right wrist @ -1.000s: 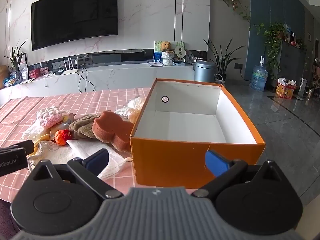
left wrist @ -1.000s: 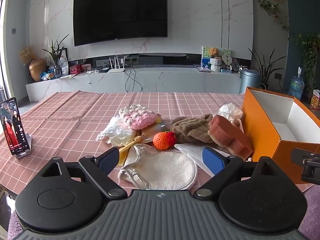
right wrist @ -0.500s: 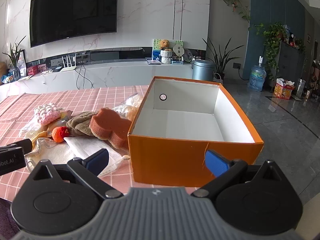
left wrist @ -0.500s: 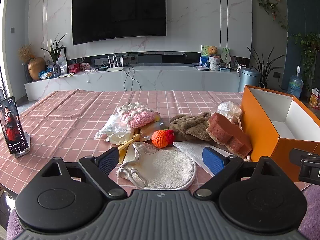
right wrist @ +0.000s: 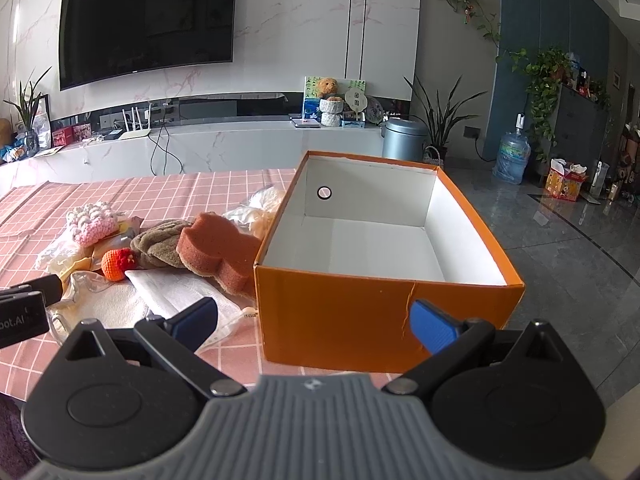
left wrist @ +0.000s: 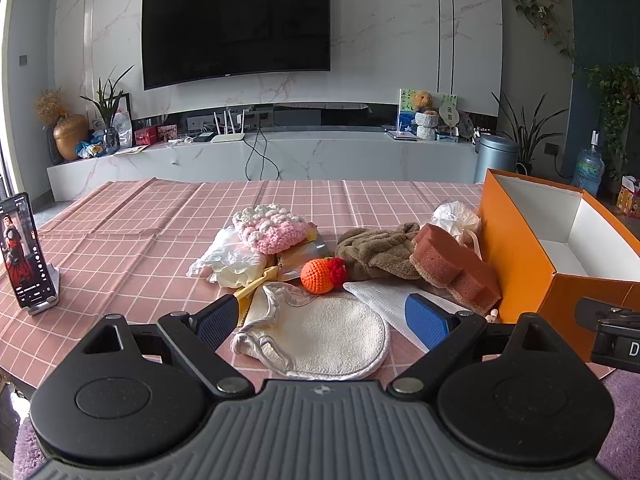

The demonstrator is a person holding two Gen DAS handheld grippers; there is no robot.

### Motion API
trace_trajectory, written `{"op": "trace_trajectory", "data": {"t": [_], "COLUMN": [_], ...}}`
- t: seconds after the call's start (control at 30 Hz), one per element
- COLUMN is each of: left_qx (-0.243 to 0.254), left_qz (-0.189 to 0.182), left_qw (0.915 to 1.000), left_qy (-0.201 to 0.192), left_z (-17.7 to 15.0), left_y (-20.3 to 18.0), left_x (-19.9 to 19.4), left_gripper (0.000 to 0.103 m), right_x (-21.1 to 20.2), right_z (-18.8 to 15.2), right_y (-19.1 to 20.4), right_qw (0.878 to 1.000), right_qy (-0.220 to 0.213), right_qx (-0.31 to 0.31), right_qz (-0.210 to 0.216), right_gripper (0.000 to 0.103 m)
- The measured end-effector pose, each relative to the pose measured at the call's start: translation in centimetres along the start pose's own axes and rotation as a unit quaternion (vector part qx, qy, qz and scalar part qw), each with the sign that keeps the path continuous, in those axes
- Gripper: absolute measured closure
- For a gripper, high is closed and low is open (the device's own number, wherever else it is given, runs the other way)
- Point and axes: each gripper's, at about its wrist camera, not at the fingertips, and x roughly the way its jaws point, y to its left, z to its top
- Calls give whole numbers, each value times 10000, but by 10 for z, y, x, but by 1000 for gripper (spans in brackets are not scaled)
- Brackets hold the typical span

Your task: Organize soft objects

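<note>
While nothing is packed yet: every soft thing lies on the bench (left wrist: 120, 240), and the orange box (right wrist: 340, 320) holds nothing.

Left gripper (left wrist: 326, 318): spread wide and holding nothing, low over the near edge of the round cream pad (left wrist: 332, 336), which lies between my fingers in this view.

Right gripper (right wrist: 316, 322): spread wide too, holding nothing, facing the near wall of the box.

Pile: pink knitted piece (left wrist: 270, 228) at the back on crumpled white plastic (left wrist: 228, 258); orange knitted ball (left wrist: 318, 276) in the middle; brown cloth (left wrist: 376, 256) beside it; rust sponge (left wrist: 452, 262) resting against the brown cloth and just beside the box; a white folded cloth (left wrist: 384, 296) under the sponge's near end.

Box: open, at the right end of the bench, its right side near the bench edge as far as I can judge.

Risk, pad: it is thin and flat, so I judge my fingers could slide over it or pinch the checked tablecloth (left wrist: 100, 280) along with it.

Risk, neighbours: a clear plastic film (left wrist: 296, 296) overlaps the pad's far edge and may drag up with it, disturbing the ball.

Risk, box: light cardboard; a bump from my right gripper could push it toward the edge.

Risk, phone (left wrist: 22, 252): propped upright at the far left, well apart from the pile, so unlikely to be hit.
</note>
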Motion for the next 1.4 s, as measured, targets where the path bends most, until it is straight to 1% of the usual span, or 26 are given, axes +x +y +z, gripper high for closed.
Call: {"op": "trace_trajectory", "data": {"t": [1.4], "left_qx": [4], "left_qz": [-3], "left_qw": [10000], "left_qy": [24], "left_z": [-2], "left_y": [-2], "left_x": [0], "left_gripper": [0], "right_x": [4], "right_z": [-4], "right_y": [0], "right_qw": [9999], "right_qy": [119], "right_qx": [-12], "right_qz": [-11], "right_gripper": [2]}}
